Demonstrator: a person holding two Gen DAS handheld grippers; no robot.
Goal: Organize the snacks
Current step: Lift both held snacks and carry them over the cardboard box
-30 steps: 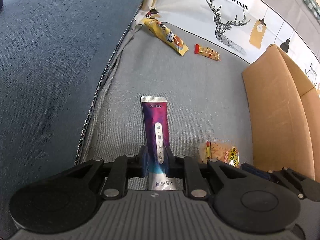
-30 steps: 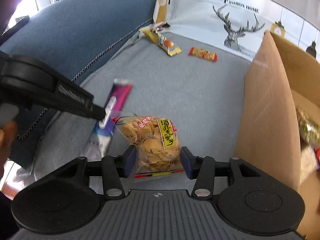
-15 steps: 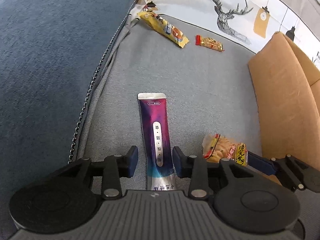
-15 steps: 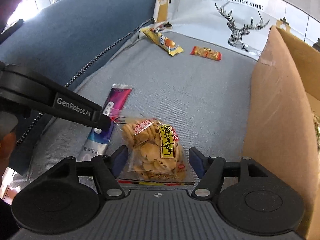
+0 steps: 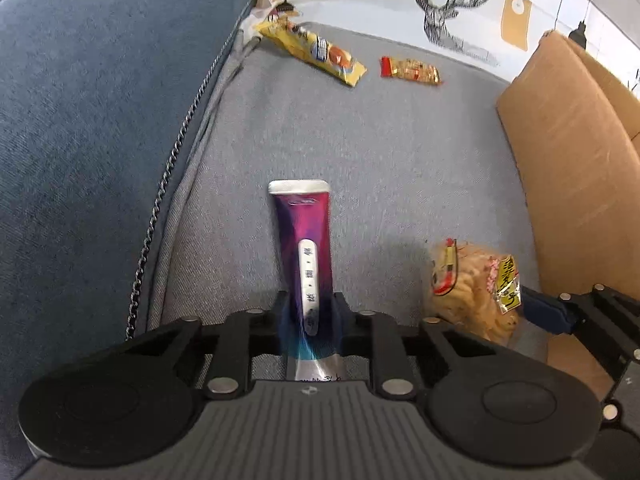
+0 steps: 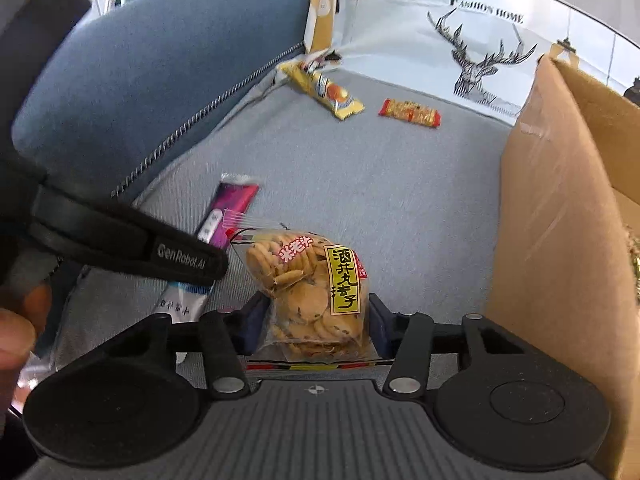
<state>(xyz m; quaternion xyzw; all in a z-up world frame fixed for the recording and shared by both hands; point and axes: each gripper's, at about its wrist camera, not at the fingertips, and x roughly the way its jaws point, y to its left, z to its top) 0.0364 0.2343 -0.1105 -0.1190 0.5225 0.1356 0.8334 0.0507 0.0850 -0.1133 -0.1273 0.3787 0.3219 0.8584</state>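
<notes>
While both pickups are under way | left tongs (image 5: 308, 314) clenched on purple tube (image 5: 304, 240) at 6 o'clock | right tongs (image 6: 314, 326) closing on cracker bag (image 6: 308, 292) | left on sofa cushion (image 6: 380, 176): yellow bar (image 6: 324, 90), red bar (image 6: 410, 112) at 12 o'clock | cardboard box (image 6: 548, 216) at 3 o'clock, partly filled.

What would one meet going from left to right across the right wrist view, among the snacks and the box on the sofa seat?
Purple packet → bag of biscuits → red snack bar → cardboard box. The yellow packet at the back is left out, as it spans the same stretch as the biscuits.
</notes>
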